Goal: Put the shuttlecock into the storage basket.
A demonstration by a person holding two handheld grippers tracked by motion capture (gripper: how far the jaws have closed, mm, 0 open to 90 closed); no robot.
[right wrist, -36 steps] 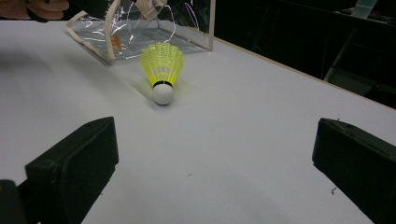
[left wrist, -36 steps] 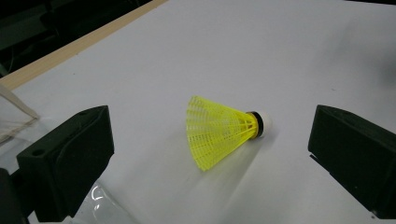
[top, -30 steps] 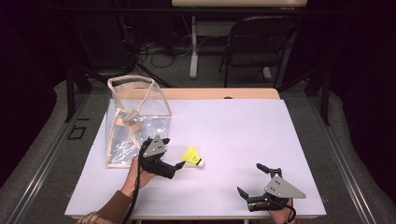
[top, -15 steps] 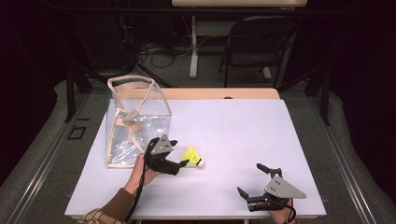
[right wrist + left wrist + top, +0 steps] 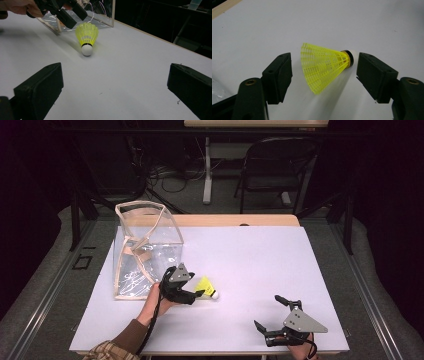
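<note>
Moved: left gripper (image 5: 192,294) has been brought up to the shuttlecock (image 5: 206,286), jaws apart around it, not yet closed.
Shuttlecock: laid on its side on the white table (image 5: 260,265), yellow skirt (image 5: 322,66) between the left jaws.
Hidden: cork tip partly covered by one jaw.
Right gripper (image 5: 272,317): jaws wide apart, well apart from shuttlecock.
Nearby: clear bag (image 5: 145,247) just beside left hand; contents cannot be made out.

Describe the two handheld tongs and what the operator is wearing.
Both the left tongs and the right tongs are black, with two blocky jaws and brass-coloured pivot pins. Each carries a grey three-cornered plate on top. A black cable trails from the left one along the forearm. The left sleeve is brown over a plaid cuff.
</note>
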